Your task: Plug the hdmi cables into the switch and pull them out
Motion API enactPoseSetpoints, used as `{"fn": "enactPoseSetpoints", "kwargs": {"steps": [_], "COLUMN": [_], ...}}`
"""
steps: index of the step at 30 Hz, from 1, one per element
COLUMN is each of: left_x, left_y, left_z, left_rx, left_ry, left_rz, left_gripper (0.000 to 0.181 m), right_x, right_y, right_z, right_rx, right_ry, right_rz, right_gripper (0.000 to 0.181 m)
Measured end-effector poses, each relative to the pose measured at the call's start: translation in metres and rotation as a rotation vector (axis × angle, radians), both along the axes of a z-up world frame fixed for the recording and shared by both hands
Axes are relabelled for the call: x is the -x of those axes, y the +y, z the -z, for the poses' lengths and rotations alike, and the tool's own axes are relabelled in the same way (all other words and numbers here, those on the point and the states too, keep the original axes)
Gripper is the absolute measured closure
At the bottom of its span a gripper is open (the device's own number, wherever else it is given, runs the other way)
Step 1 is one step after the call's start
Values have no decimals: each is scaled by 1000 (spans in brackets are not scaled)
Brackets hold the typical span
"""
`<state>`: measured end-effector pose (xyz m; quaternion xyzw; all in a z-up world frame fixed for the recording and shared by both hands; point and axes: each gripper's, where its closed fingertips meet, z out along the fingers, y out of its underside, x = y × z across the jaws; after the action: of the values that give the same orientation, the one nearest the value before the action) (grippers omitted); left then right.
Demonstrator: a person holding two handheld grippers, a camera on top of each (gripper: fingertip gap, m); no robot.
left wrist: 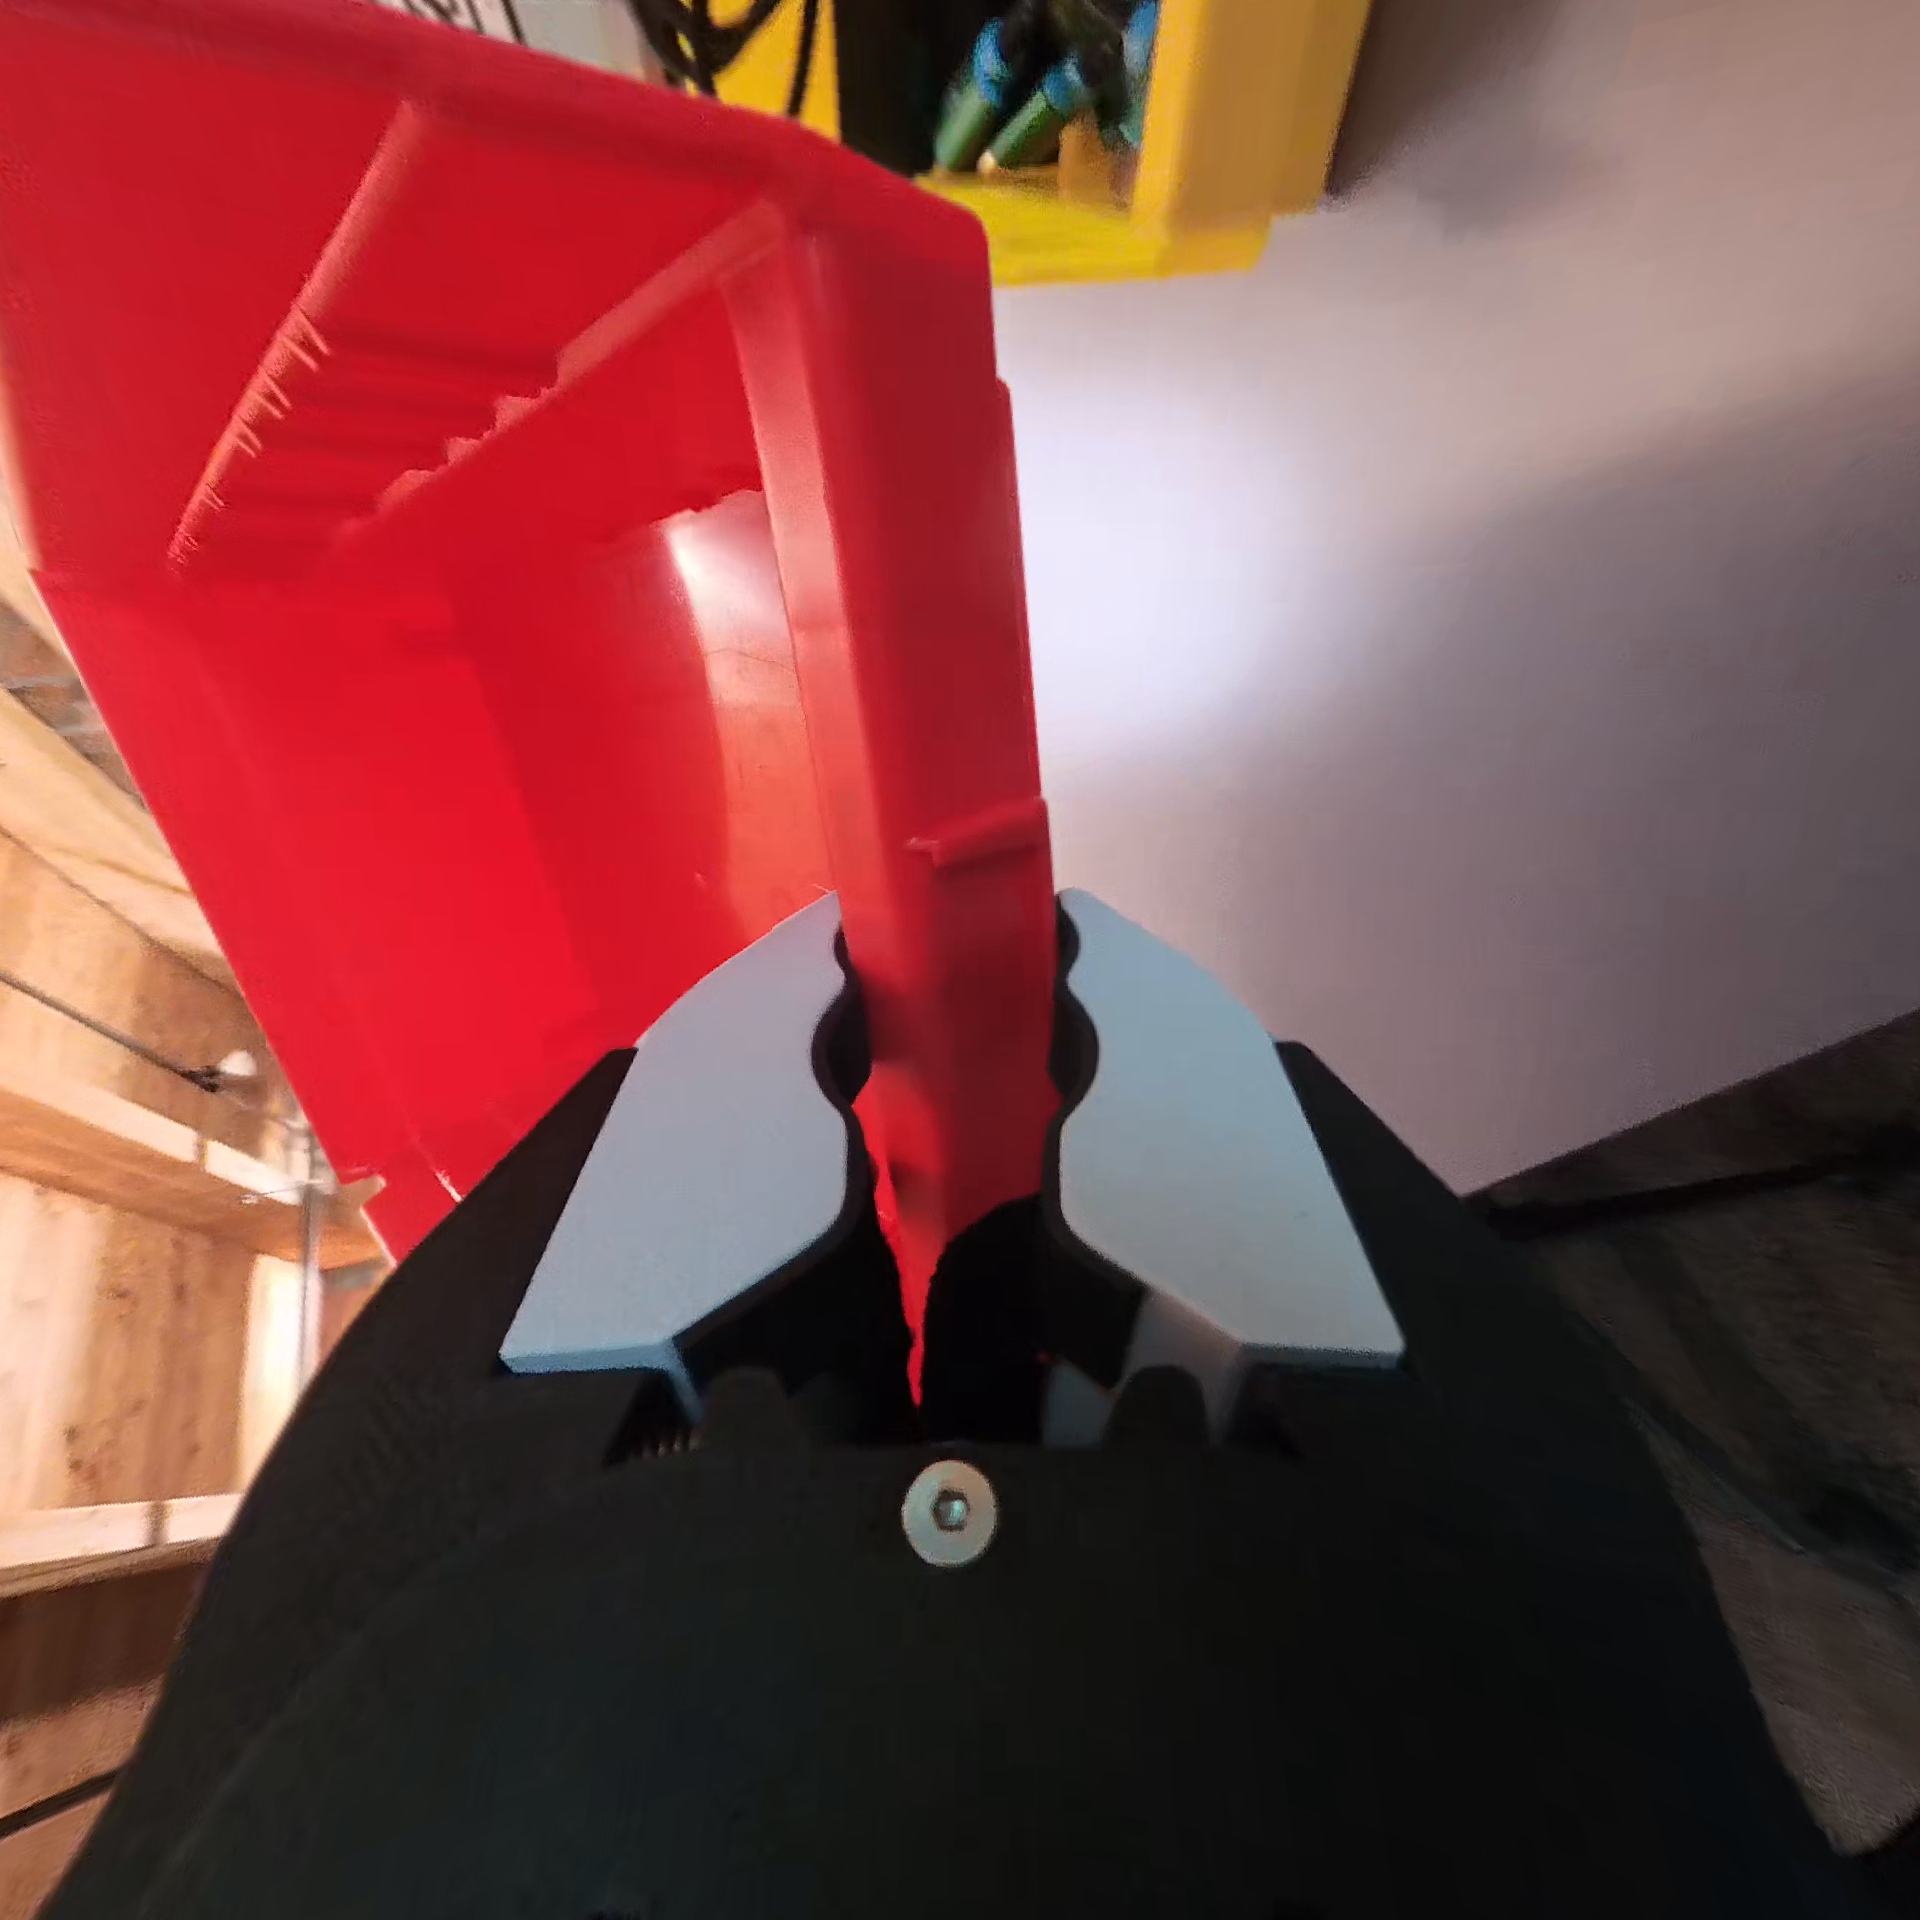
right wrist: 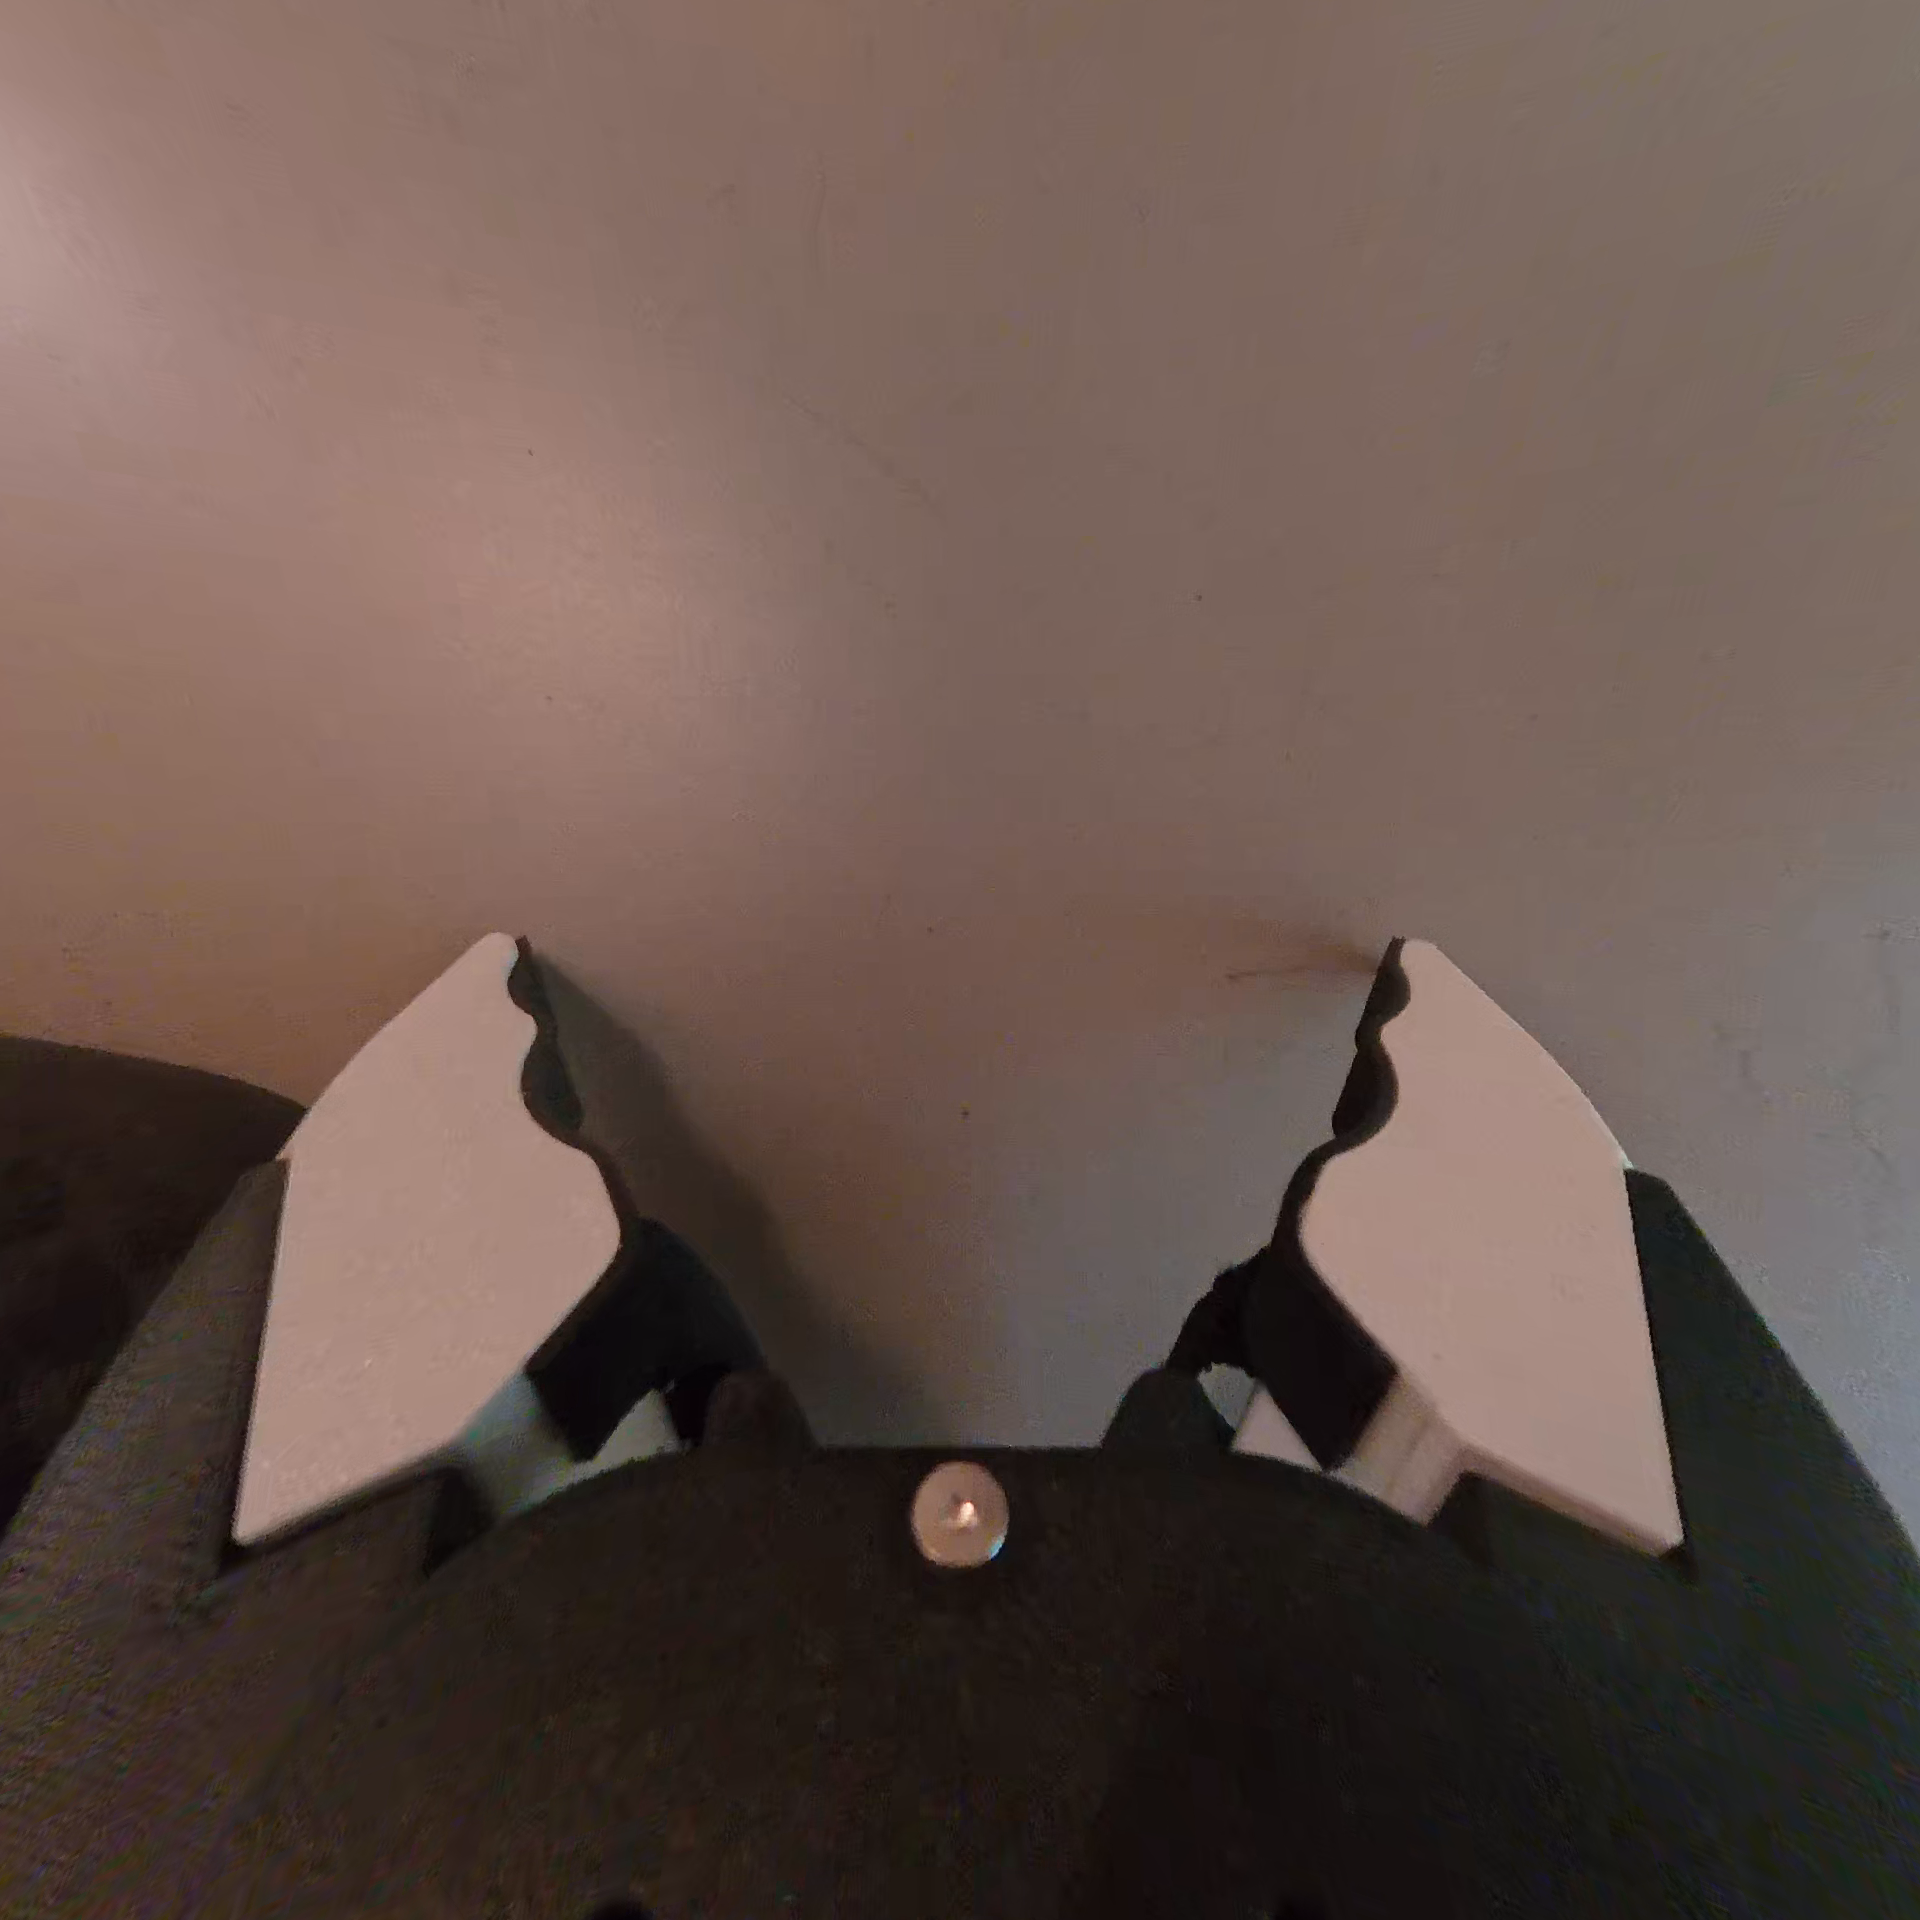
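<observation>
My left gripper is shut on the side wall of a red plastic bin. The bin is tilted, its open inside faces the camera, and I see nothing in it. My right gripper is open and empty, its white fingers spread wide over a plain pale surface. No hdmi cable or switch shows clearly in either view.
A yellow bin at the top of the left wrist view holds dark cables and green and blue items. Wooden boards run along the left. A white surface lies right of the red bin. A dark textured surface is at lower right.
</observation>
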<state>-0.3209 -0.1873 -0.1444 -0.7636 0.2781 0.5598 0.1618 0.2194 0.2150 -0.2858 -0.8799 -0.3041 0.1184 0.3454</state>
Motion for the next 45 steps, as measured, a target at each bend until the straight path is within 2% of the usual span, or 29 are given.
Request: {"fn": "enactPoseSetpoints", "kwargs": {"steps": [4,8,12,17,24,29,38,45], "left_x": [-35,-85,-136,-197,-273,-307,-334,-347], "left_y": [31,76,128,187,250,289,331,345], "left_z": [-21,-32,-33,-24,11,49,105,114], "left_rx": [-33,-62,-93,-71,28,120,233,263], "left_ry": [43,13,-36,-77,-202,-279,-322,-317], "left_rz": [103,254,423,583,683,693,669,681], "left_gripper": [151,151,151,151,150,150,150,149], "right_x": [0,0,0,0,0,0,1,1], "right_y": [0,0,0,0,0,0,0,0], "right_z": [0,0,0,0,0,0,0,0], "right_rx": [0,0,0,0,0,0,0,1], "right_ry": [0,0,0,0,0,0,0,1], "right_rz": [0,0,0,0,0,0,0,-1], "right_gripper": [38,38,38,38,37,38,37,38]}}
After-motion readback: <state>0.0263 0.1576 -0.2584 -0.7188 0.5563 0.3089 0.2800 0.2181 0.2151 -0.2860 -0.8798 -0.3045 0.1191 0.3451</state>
